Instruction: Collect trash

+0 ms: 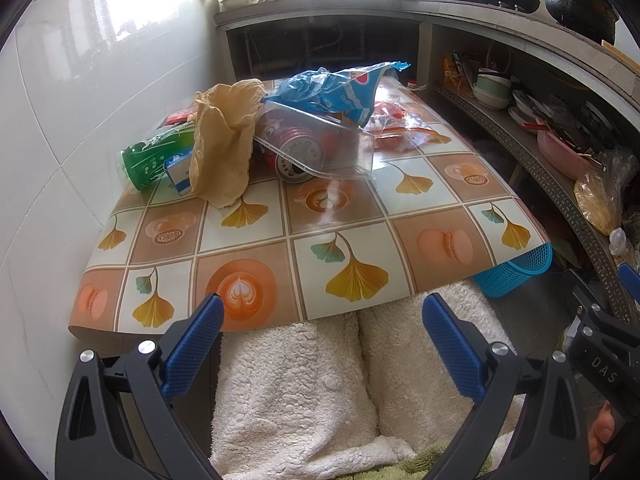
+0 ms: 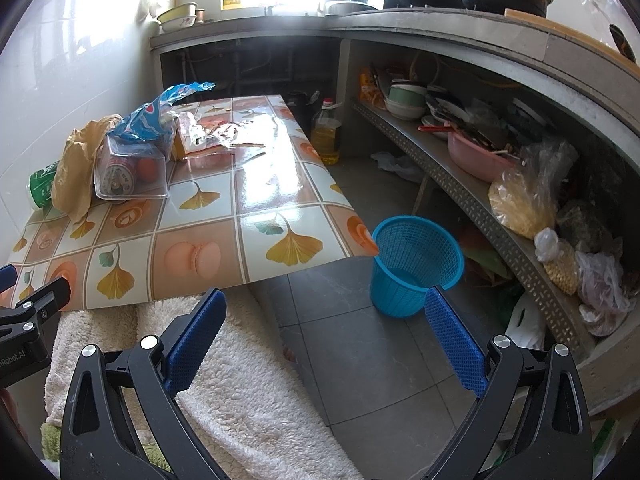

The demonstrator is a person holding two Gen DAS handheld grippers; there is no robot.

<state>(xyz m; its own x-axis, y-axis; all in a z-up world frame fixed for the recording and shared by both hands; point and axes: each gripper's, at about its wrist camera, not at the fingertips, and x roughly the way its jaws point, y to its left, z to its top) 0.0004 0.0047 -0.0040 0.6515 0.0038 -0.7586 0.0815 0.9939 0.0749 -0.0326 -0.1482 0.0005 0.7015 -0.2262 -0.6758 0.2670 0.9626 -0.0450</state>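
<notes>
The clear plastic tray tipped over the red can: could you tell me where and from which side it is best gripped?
Probably the raised front rim of the clear plastic tray. It lies upside down, propped on the red can, so its near edge lifts off the table. Come in low from the near side with the open left gripper, one finger under the rim.

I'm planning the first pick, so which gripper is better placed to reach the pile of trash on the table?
Probably left. The left gripper is open and faces the pile, with the tan bag and can straight ahead. The right gripper, also open, faces the blue basket on the floor, with the pile far left.
</notes>
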